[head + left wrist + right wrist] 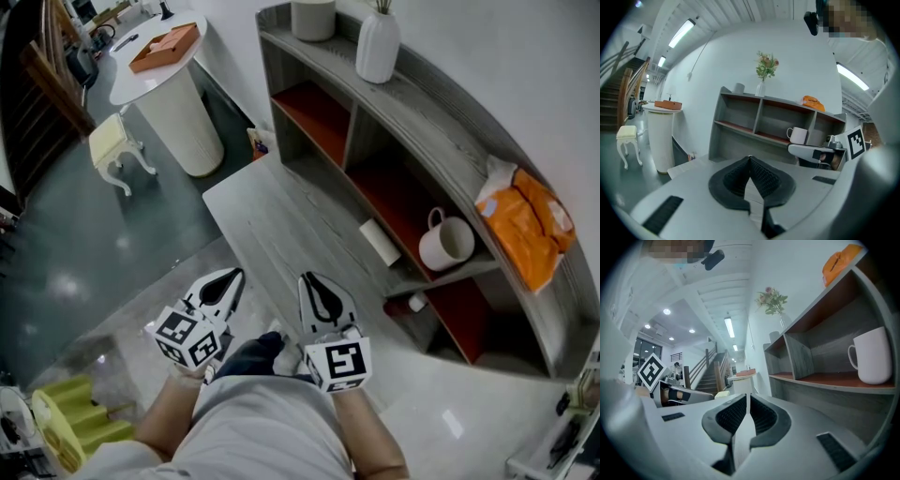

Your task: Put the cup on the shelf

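Observation:
A white cup (445, 242) with a handle stands upright in the middle compartment of the grey shelf (450, 141), on its red-brown board. It also shows in the left gripper view as the cup (798, 135) and, closer, in the right gripper view as the cup (872, 357). My left gripper (234, 275) and right gripper (307, 278) are held side by side close to my body, well short of the shelf. Both are shut with nothing between the jaws, as seen on the left gripper (750, 157) and the right gripper (747, 394).
A low grey platform (281, 225) lies in front of the shelf. On the shelf top stand a white vase (378, 45), a grey pot (312, 17) and an orange bag (525, 225). A white roll (380, 242) lies beside the cup. A round white table (178, 103) and a stool (117, 141) stand at the left.

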`<state>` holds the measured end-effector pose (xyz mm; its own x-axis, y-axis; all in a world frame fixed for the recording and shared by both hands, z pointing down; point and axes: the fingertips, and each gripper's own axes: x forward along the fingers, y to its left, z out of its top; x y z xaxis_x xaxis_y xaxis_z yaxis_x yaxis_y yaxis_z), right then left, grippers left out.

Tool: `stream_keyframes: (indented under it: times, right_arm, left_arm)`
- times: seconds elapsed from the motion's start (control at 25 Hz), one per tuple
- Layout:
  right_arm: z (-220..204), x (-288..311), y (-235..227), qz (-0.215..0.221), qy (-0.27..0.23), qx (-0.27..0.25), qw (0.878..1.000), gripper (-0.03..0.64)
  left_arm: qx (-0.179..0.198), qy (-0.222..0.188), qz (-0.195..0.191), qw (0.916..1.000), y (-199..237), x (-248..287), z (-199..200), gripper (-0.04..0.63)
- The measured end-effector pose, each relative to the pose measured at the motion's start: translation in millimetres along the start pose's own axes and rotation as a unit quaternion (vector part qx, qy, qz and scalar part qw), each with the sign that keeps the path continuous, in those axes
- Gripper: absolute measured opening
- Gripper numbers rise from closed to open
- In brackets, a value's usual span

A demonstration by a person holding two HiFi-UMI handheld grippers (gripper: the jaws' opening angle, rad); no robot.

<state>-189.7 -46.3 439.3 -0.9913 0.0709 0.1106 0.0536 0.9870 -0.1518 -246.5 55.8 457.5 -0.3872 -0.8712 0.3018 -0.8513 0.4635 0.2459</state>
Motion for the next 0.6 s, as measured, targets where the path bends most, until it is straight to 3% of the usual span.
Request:
stream_keyframes:
  times: [0.6]
  right_arm:
    - [-7.4,-5.0,5.3,0.011,0.007,0.002,1.0,0.035]
  left_arm:
    - [0.004,0.01,0.03,0.9995,3.8,-16.3,-11.3,0.015]
